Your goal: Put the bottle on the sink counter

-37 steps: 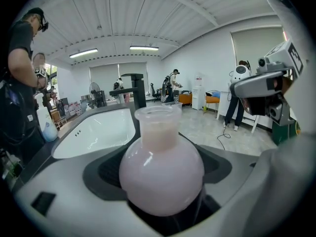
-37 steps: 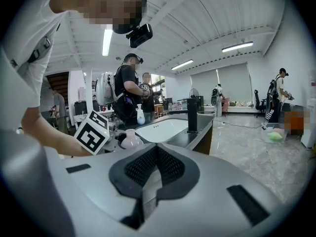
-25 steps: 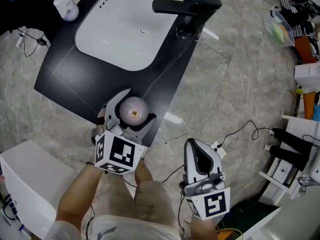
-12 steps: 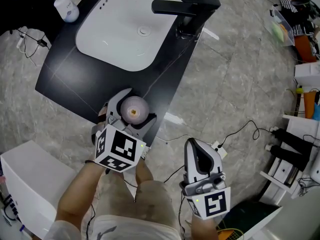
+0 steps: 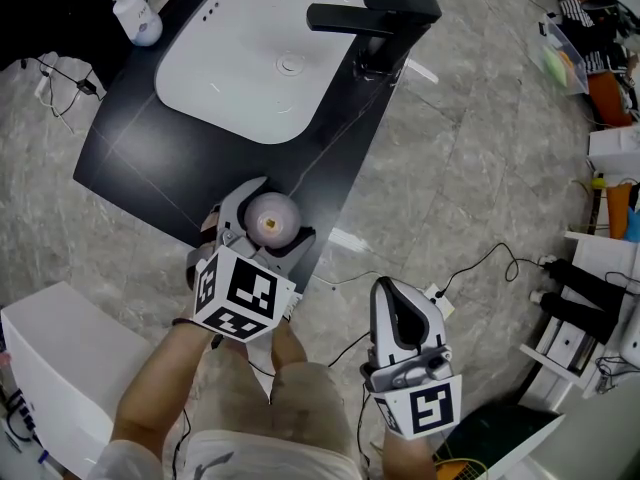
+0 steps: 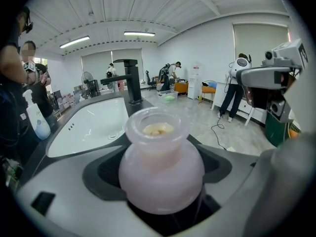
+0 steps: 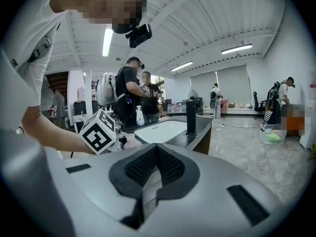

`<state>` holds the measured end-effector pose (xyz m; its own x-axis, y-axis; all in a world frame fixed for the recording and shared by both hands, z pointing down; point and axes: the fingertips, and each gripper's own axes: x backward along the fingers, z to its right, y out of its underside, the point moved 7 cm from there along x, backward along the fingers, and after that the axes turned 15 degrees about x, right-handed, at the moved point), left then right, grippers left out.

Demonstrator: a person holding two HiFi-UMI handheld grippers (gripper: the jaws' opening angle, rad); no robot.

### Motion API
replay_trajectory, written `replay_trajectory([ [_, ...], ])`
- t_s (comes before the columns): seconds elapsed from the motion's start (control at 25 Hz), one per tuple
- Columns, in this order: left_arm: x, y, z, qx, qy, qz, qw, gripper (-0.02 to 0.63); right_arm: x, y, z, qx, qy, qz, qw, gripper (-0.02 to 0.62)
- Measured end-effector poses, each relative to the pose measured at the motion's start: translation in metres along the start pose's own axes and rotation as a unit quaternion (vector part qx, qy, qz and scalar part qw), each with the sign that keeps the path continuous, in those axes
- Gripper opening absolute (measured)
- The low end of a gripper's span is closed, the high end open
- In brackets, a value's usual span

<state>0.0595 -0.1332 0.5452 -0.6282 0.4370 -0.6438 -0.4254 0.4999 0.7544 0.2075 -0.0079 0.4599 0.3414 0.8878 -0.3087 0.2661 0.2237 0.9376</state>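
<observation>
Left arm pose: bare forearm (image 5: 165, 388) reaches up from the frame's lower edge toward the sink counter (image 5: 160, 158); marker cube (image 5: 243, 296) faces the head camera.
Left gripper (image 5: 275, 211): jaws spread round the bottle and clamped on its rounded body, one on each side.
Bottle (image 6: 161, 167): pale pink, frosted, round-bellied, with an open wide neck; upright. In the head view it sits over the counter's near edge. Whether its base touches the counter cannot be told.
Right arm pose: held low and back, over the floor, well apart from the counter.
Right gripper (image 5: 392, 298): jaws pressed together, nothing between them; tips point toward the counter.
Counter fittings: white basin (image 5: 250, 58), black faucet (image 5: 370, 13), white pump bottle (image 5: 135, 13) at the far left corner.
Change from one second ago: the left gripper's cube has edged slightly toward the counter; the bottle lies at almost the same spot over the near edge; the clamp is unchanged.
Right gripper, same interval: no visible shift.
</observation>
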Motion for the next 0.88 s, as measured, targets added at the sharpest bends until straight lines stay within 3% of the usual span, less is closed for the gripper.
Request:
replay_trajectory([
  [0.88, 0.0019, -0.0008, -0.0008, -0.002, 0.019, -0.010, 0.9998, 0.413, 0.0042, 0.0010, -0.0086, -0.002, 0.008, -0.005, 1.000, 0.011],
])
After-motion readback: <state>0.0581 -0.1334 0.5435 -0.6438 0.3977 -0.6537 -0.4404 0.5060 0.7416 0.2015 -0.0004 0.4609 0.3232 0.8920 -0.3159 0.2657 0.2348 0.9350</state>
